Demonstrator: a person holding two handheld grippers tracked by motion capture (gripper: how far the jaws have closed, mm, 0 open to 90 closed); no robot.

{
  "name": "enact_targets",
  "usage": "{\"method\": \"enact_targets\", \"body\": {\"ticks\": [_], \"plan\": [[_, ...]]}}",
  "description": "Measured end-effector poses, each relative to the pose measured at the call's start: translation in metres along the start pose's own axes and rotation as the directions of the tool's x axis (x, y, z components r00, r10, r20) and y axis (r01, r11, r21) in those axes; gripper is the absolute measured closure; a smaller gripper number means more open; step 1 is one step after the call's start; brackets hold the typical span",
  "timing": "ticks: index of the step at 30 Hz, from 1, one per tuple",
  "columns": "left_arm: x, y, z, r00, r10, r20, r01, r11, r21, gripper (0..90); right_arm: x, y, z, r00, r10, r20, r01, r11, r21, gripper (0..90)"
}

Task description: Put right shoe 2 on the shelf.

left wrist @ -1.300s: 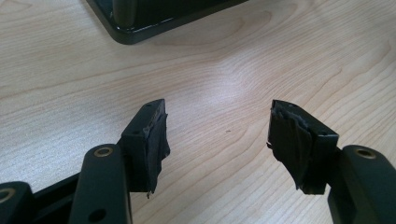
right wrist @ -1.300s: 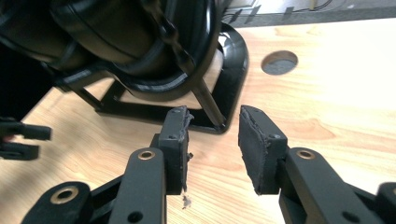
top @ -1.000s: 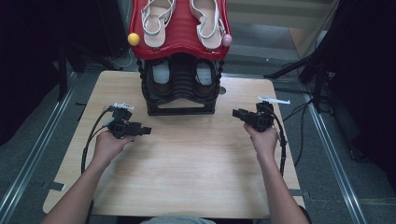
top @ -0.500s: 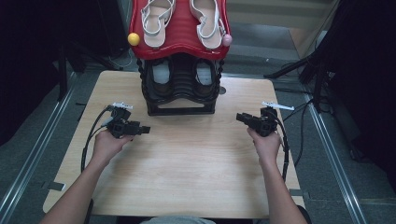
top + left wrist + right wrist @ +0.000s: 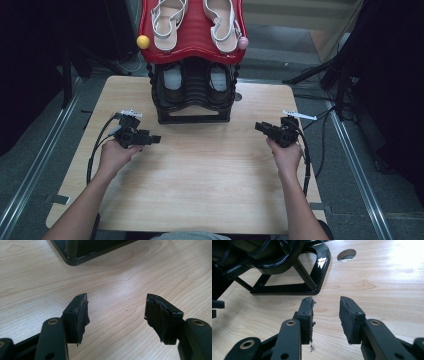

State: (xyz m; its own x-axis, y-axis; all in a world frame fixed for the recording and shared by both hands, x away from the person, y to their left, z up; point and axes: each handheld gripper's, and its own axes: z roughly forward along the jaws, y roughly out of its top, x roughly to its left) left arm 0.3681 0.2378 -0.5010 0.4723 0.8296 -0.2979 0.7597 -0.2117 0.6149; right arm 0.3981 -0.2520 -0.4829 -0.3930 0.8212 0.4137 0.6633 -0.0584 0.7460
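Both hand-held grippers idle, jaws spread, nothing between pads. Left hand-held gripper (image 5: pixel 156 139) sits just off the front-left corner of the shoe rack (image 5: pixel 192 97); its jaws just opened a touch more, empty, bare table (image 5: pixel 120 275) under them. Right hand-held gripper (image 5: pixel 260 127) is near the rack's front-right corner, apart from it.

Rack stands at the far-centre of the table, back from both grippers. Judging by aim, we're lining up on the rack or its shoes. To do it well: go in level w/ the right one, clear the glossy base frame (image 5: pixel 312 291) first, keep jaws wide til around the target, don't nudge the rack.

Counts: 1 rack, 2 tiers. Top red tier (image 5: pixel 192 37): 2 white sandals (image 5: pixel 167 20). Lower tier: 2 dark shoes (image 5: pixel 172 82). Knobs at the top tier's ends: 1 yellow (image 5: pixel 143 42), 1 pink (image 5: pixel 243 43). 1 round hole (image 5: pixel 346 255) in the table right of the rack.
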Motion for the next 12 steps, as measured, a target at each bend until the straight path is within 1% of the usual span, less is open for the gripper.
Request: {"method": "enact_targets", "body": {"ticks": [4,7,8,12], "plan": [[-0.0001,-0.0005,0.0019,1.0,0.007,0.002,-0.007,1.0,0.005,34.6,-0.0008,-0.0014,0.0021,1.0,0.0,0.001,0.0,1.0,0.011,64.7],[-0.0005,-0.0006,0.0027,0.9999,0.013,0.005,-0.013,0.9999,0.007,34.1,0.0001,-0.002,0.0041,0.9999,-0.01,0.004,0.01,1.0,0.017,64.7],[-0.0005,-0.0006,0.0029,0.9999,0.012,0.009,-0.012,0.9999,0.006,33.9,-0.0003,-0.0021,0.0051,0.9998,-0.02,0.001,0.02,1.0,0.017,64.7],[0.0001,-0.0003,0.0028,0.9996,0.008,0.026,-0.008,1.0,0.001,33.1,0.0004,-0.0034,0.0077,0.9997,-0.023,0.003,0.022,0.999,0.033,64.6]]}}
